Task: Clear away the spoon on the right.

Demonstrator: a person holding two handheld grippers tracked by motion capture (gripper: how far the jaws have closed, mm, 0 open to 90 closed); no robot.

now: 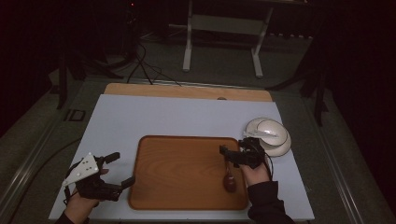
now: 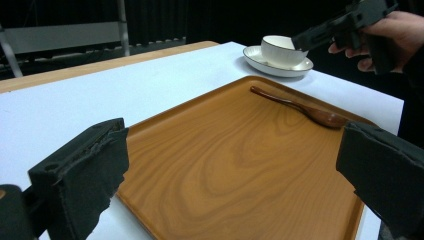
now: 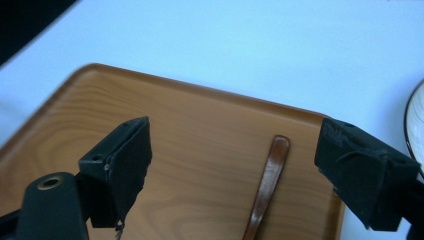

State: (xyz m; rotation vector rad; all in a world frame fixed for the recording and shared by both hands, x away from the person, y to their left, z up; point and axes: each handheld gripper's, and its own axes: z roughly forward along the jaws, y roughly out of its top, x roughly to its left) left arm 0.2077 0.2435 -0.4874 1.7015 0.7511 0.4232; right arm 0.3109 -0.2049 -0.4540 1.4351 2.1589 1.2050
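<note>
My right claw point(image 1: 232, 154) stands wide open above the right side of the tray point(image 1: 182, 172), pads clear of everything; nothing between them. In the right gripper view the wooden spoon point(image 3: 266, 187) lies flat on the tray below the gap, untouched. Its long axis runs near-to-far: bowl end toward my edge of the bench point(image 1: 187, 116), handle tip pointing away toward the far rim. My left claw point(image 1: 122, 169) is also wide open and empty, just beside the tray's left edge. A cup point(image 2: 282, 49) on a saucer point(image 2: 260, 59) sits on the bench beyond the tray's right far corner.
</note>
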